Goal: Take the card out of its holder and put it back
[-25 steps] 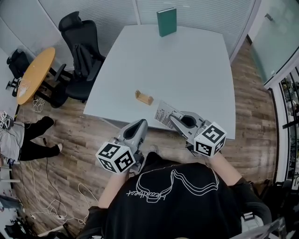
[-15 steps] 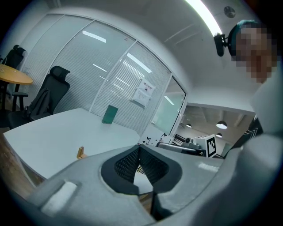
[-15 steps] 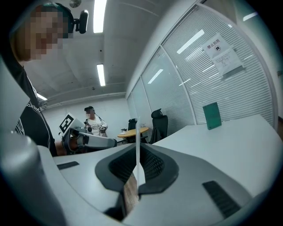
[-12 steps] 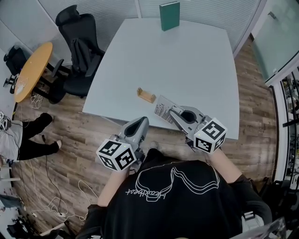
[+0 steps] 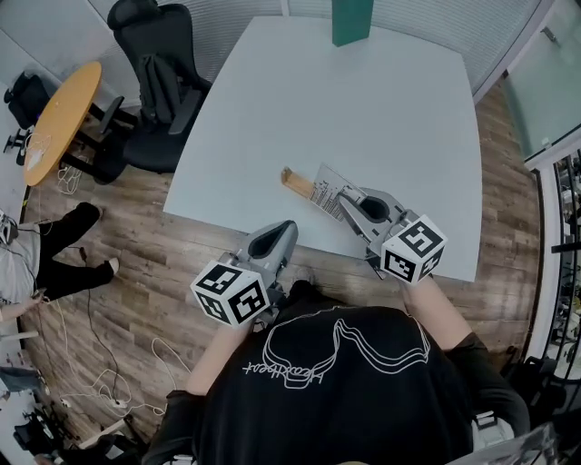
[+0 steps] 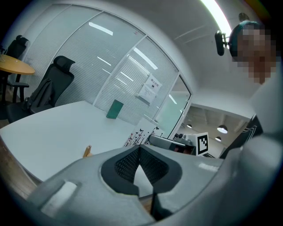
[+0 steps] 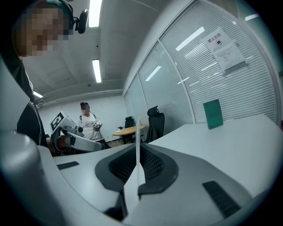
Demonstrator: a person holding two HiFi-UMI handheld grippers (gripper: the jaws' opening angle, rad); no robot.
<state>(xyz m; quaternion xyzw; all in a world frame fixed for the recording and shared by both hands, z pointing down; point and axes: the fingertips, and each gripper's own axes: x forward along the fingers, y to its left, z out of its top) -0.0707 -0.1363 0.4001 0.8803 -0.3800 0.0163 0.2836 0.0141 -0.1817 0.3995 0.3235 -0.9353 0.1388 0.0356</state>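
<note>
A small wooden card holder (image 5: pixel 295 183) lies on the white table (image 5: pixel 399 109), near its front edge. My right gripper (image 5: pixel 343 196) is shut on a white printed card (image 5: pixel 327 189), whose far edge reaches the holder's right end. In the right gripper view the card (image 7: pixel 138 154) stands edge-on between the pads. My left gripper (image 5: pixel 289 228) hovers off the table's front edge, shut and empty. From the left gripper (image 6: pixel 139 148) view I see the holder (image 6: pixel 87 151) and the card (image 6: pixel 142 133) beyond it.
A green book (image 5: pixel 352 20) stands upright at the table's far edge. A black office chair (image 5: pixel 159 82) and a round wooden table (image 5: pixel 59 118) stand to the left. A seated person's legs (image 5: pixel 54 263) and loose cables lie on the wood floor at left.
The right gripper has carried the card left and forward, from a gap beside the holder to its right end. The left gripper has stayed low, off the table's edge.
</note>
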